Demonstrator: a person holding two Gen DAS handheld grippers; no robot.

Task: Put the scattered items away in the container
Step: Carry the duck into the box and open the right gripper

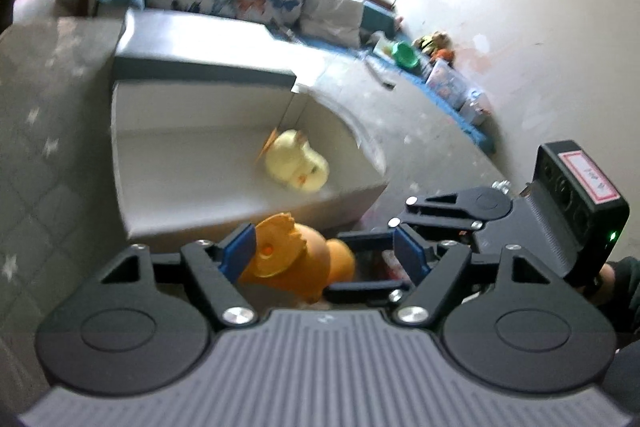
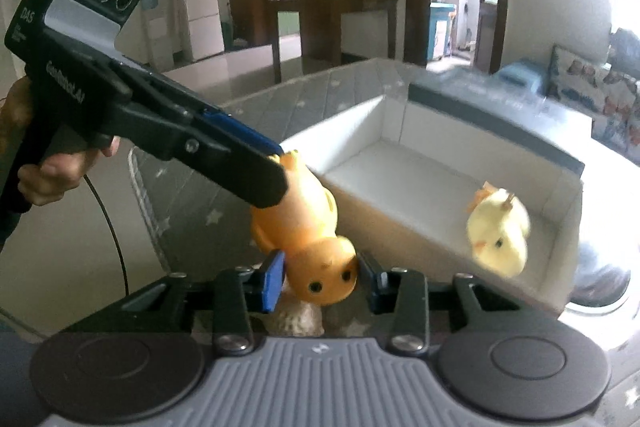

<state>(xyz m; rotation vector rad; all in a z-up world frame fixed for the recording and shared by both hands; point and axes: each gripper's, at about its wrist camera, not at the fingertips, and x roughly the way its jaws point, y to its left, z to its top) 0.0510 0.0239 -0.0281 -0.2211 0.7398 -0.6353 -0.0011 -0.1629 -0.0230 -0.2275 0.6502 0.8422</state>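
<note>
Both grippers are clamping the same orange duck (image 2: 304, 227), holding it in the air just outside the near wall of the white container (image 2: 404, 119). The left gripper (image 2: 276, 167) is pinching the duck's tail end, while the right gripper (image 2: 320, 277) is squeezing its head between blue pads, jaws drawn in as far as the head allows. The duck's long axis is running from the left gripper down toward the right one, head lowest. The container is lying directly ahead of both grippers, open side up, with a pale yellow duck (image 2: 498, 233) already sitting inside against its near wall. Judging from this, the orange duck only needs carrying forward over the near rim; the left gripper (image 1: 324, 247) is looking slightly nearer to that rim.
</note>
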